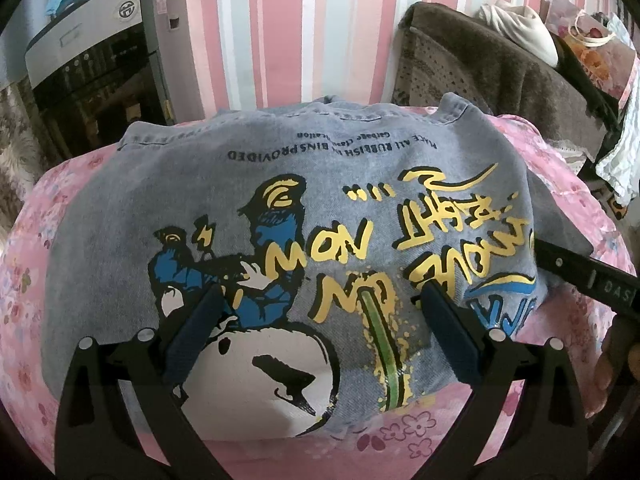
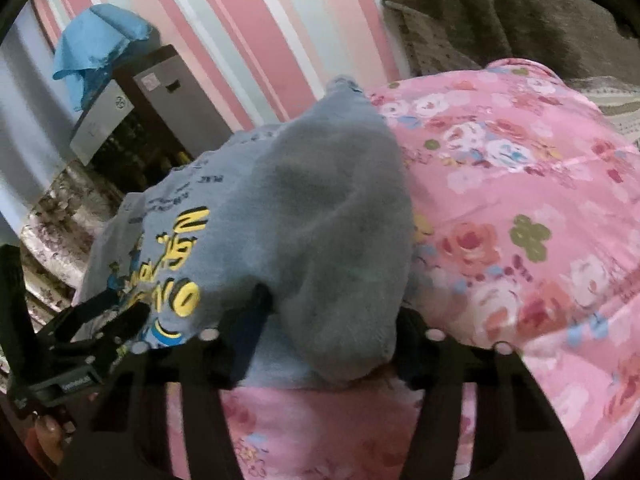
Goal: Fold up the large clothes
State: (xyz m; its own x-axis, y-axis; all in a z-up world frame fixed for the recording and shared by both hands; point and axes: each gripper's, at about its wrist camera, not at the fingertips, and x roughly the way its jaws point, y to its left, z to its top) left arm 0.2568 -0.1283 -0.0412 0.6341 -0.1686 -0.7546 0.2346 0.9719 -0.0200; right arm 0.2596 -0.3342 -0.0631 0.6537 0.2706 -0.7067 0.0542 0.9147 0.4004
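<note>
- Left gripper [image 1: 320,304]: fingers spread wide, hovering above the denim jacket's [image 1: 280,208] printed back, grasping nothing.
- Right gripper [image 2: 332,332]: a fold of the jacket's right edge sits between its fingers; whether they clench it, I cannot tell.
- Risk: that bulky fold could slip out, undoing the fold.
- Jacket lies on the pink floral bedspread [image 1: 24,280].
- No containers visible.

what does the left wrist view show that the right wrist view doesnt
Only the left wrist view shows the full print on the denim jacket, the cream bundle on the brown blanket, and the left gripper with fingers apart over the print.

Only the right wrist view shows the plain grey fold of denim bunched between the right gripper fingers.

Both show the jacket, the pink floral bedspread, the striped wall and the grey cabinet.
</note>
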